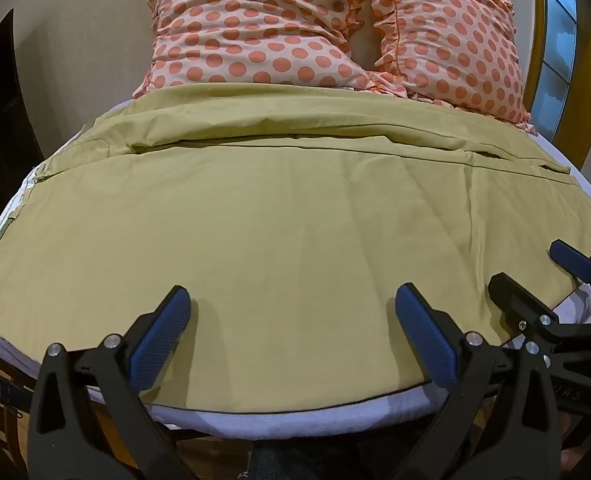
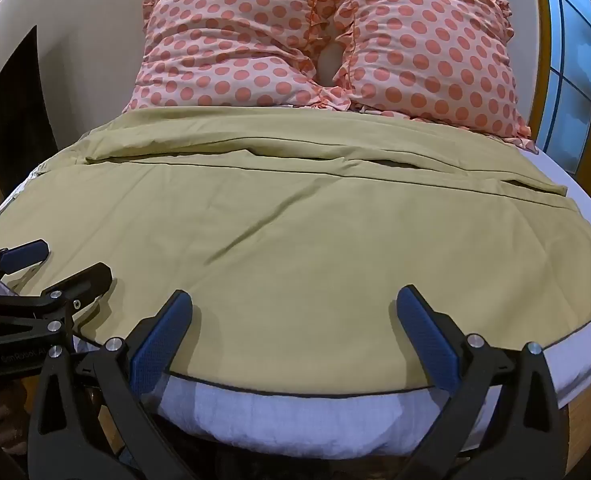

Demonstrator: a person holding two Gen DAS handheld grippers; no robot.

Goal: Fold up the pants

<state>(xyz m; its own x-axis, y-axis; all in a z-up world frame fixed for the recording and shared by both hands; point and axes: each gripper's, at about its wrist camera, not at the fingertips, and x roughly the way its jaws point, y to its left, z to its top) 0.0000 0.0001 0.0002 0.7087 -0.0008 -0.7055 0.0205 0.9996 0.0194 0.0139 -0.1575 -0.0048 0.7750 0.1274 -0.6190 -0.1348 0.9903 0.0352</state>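
Olive-yellow pants (image 1: 295, 216) lie spread flat across the bed, also seen in the right wrist view (image 2: 315, 232), with a folded layer along the far side near the pillows. My left gripper (image 1: 293, 300) is open and empty, hovering over the pants' near edge. My right gripper (image 2: 294, 300) is open and empty, over the same near edge further right. The right gripper shows at the right of the left wrist view (image 1: 531, 268). The left gripper shows at the left of the right wrist view (image 2: 71, 260).
Two pink pillows with orange dots (image 2: 315, 44) stand at the head of the bed. A white mattress edge (image 2: 279, 420) shows below the pants. A window (image 2: 571, 64) is at the far right and a dark opening (image 2: 15, 112) at the left.
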